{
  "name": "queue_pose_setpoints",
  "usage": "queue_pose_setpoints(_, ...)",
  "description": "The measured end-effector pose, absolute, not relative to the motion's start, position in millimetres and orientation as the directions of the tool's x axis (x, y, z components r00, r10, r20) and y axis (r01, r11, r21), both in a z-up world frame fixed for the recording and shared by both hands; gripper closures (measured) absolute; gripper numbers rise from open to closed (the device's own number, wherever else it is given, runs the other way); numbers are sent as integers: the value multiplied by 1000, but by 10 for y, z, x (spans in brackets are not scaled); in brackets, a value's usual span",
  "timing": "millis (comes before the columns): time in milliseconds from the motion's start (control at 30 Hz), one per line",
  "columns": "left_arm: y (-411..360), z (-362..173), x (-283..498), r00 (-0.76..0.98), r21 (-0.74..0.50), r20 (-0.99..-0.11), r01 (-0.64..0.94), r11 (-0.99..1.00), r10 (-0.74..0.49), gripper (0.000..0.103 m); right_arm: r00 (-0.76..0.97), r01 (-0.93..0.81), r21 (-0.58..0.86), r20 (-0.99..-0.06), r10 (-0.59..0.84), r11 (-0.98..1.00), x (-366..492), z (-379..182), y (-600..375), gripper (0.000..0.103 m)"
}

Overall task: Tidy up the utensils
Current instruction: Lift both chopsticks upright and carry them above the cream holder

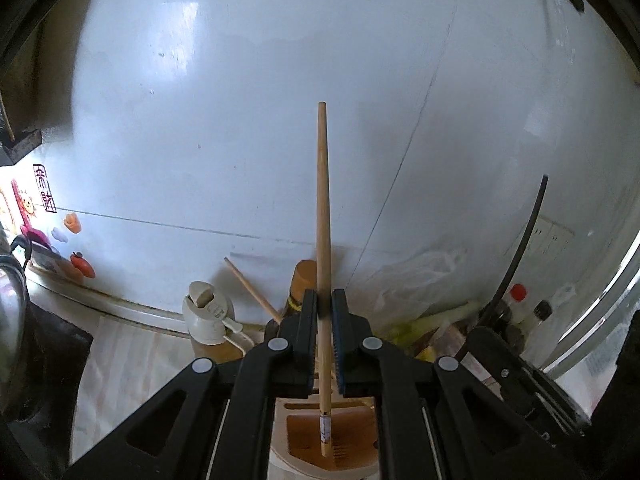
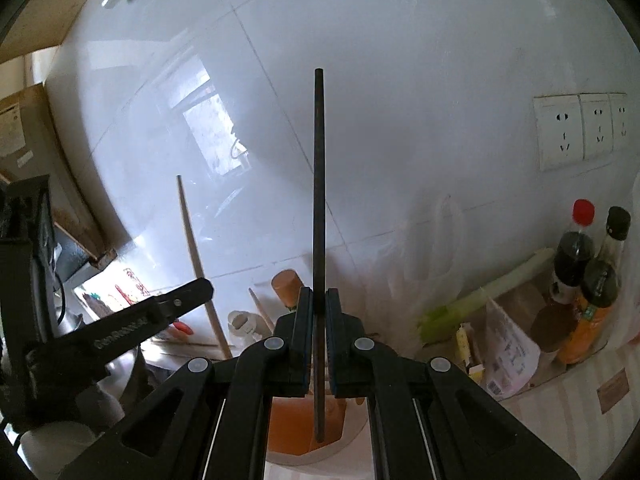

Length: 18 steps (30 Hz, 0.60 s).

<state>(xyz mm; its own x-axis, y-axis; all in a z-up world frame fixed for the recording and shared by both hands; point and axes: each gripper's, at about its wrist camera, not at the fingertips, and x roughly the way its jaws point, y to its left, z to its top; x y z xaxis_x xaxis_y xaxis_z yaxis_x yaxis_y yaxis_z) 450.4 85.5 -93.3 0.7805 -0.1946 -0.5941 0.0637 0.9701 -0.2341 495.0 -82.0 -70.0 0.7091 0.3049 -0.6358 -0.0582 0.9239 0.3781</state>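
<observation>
A white tiled wall fills the upper field of both views, and open room is left above the raised sticks. Along the wall's foot, the desk is crowded: bottles stand at 3 o'clock in the right wrist view, a green leek and a plastic bag are seen just left of them, and wall sockets are set above.

A pale wooden chopstick is clamped between the pads of the left claw. It is held upright, its lower end reaching into the orange-brown compartment of a utensil holder at 6 o'clock; a printed band is seen near that end. Another wooden stick is seen leaning at 9 o'clock beside the claw, near a white appliance.

A dark, thin chopstick is gripped by the right claw, also upright, with its lower end over the holder's orange interior. Whether either tip touches the bottom cannot be told.

Both claws are pointed toward the wall, over the holder. The left claw's black body is seen at 9 o'clock in the right wrist view.
</observation>
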Motion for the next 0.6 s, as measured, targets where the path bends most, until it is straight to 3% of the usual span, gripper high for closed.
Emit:
queue_pose_setpoints(233,844,-1071,4430,786,-181,-595,73,981,-168,99,720,-74,379,-620,313,922,4811,-860,-771,97)
queue_pose_setpoints(600,880,-1196,4312,765,-228,-607,93,969,-216,98,712,-100,374,-621,329,922,4577,-874,-766,97)
